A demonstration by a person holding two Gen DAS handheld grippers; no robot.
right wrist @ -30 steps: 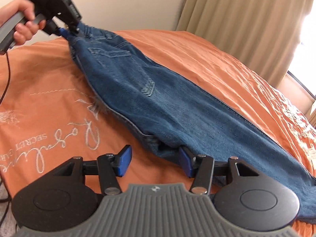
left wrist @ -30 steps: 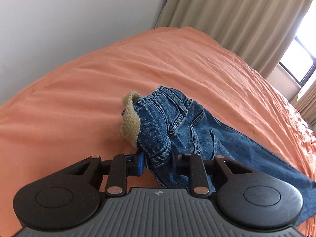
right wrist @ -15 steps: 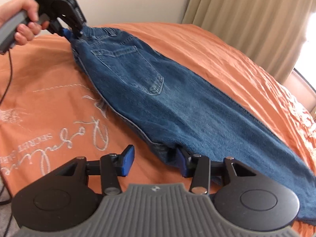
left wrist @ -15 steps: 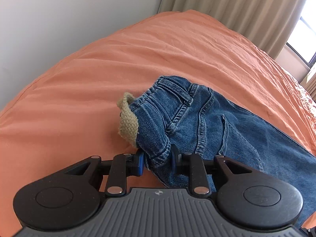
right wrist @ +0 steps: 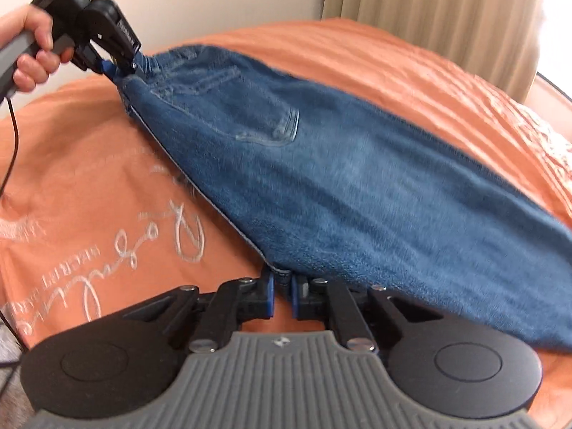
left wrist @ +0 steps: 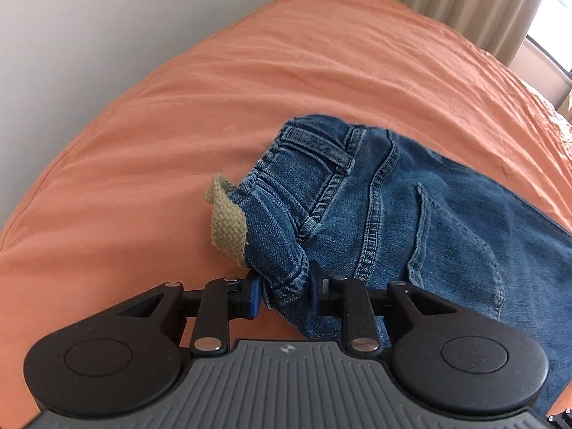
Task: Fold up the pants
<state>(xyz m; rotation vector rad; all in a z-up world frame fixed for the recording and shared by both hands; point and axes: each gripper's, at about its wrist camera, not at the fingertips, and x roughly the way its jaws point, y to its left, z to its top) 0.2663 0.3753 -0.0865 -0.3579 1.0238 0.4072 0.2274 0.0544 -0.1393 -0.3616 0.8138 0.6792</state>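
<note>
Blue jeans (right wrist: 339, 178) stretch across an orange bed, folded lengthwise with a back pocket up. My left gripper (left wrist: 284, 291) is shut on the bunched waistband (left wrist: 286, 246), where a beige woven tab (left wrist: 227, 221) sticks out. It also shows in the right wrist view (right wrist: 118, 68), held by a hand at the upper left. My right gripper (right wrist: 282, 295) is shut on the jeans' near edge at the crotch seam. The cloth looks lifted and taut between the two grippers.
The orange bedspread (left wrist: 250, 89) has white embroidered lettering (right wrist: 118, 250) near my right gripper. A white wall (left wrist: 107, 18) and beige curtains (right wrist: 447, 10) stand behind the bed. A black cable (right wrist: 10, 143) hangs at the left.
My right gripper has closed from open onto the jeans' near edge. The left gripper has moved with the waistband, and the jeans now hang tauter and flatter between the two.
</note>
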